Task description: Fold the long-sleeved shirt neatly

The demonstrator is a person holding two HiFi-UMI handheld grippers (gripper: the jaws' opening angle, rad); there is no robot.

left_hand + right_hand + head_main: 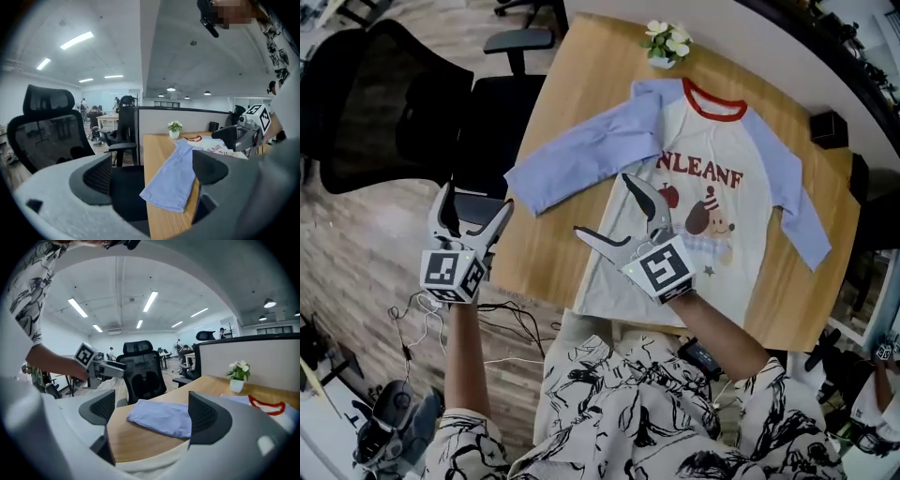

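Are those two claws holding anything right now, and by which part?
Nothing is held: the left gripper and right gripper are both open, clear of the shirt.

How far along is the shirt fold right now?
Done: only the layout. The long-sleeved shirt lies flat, print up, on the wooden table, with both blue sleeves spread out and unfolded. In hand: nothing. The left gripper and right gripper are open and empty, near the chair-side sleeve. Left: fold both sleeves in, then fold the body.
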